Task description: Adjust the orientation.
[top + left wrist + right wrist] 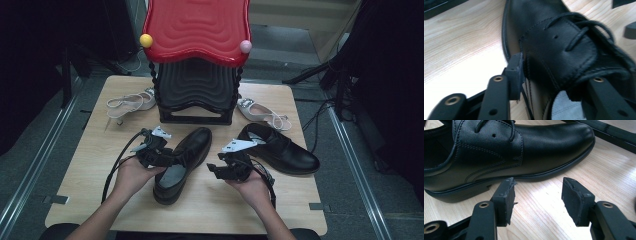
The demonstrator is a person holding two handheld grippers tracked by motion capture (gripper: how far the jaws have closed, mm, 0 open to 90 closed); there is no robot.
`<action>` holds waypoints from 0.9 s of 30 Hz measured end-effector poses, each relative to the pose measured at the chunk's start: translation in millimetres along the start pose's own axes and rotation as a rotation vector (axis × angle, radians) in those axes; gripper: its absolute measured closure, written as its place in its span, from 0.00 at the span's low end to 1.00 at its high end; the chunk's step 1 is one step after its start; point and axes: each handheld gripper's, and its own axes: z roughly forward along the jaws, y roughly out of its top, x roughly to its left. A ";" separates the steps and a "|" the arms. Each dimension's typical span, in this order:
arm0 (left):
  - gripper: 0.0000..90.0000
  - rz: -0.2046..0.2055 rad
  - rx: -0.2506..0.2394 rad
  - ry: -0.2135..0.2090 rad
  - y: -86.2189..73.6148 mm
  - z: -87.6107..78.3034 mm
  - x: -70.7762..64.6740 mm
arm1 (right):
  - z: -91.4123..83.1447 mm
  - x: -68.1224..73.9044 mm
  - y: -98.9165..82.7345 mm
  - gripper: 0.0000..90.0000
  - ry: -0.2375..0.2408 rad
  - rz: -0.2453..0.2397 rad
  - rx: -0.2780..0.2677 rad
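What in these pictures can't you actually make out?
- Left gripper, left gripper view: one jaw sits behind the shoe's lace flap, so whether its pad touches the leather is unclear.
- Same shoe, same view: toe and heel run past the edges.
- White sandals, high view: too small for detail; the black stand hides part of each.
- Second shoe: the right hand and gripper cover its heel.

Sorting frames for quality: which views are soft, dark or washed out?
High view: dark surroundings, the table evenly lit. Left gripper view: the near black shoe is soft, bare wood washed out. Right gripper view: that shoe is sharp, with glare on its toe.
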 end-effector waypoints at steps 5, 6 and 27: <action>0.52 0.046 -0.005 -0.025 1.4 -18.3 -1.0 | -1.4 0.0 0.1 0.51 -0.003 0.007 -0.006; 0.51 0.054 -0.009 -0.048 1.4 -28.1 -0.5 | -1.6 0.0 0.2 0.51 -0.003 0.005 -0.008; 0.98 0.020 -0.014 -0.147 -25.0 -33.9 52.1 | 5.5 13.5 2.0 0.84 0.028 0.026 -0.011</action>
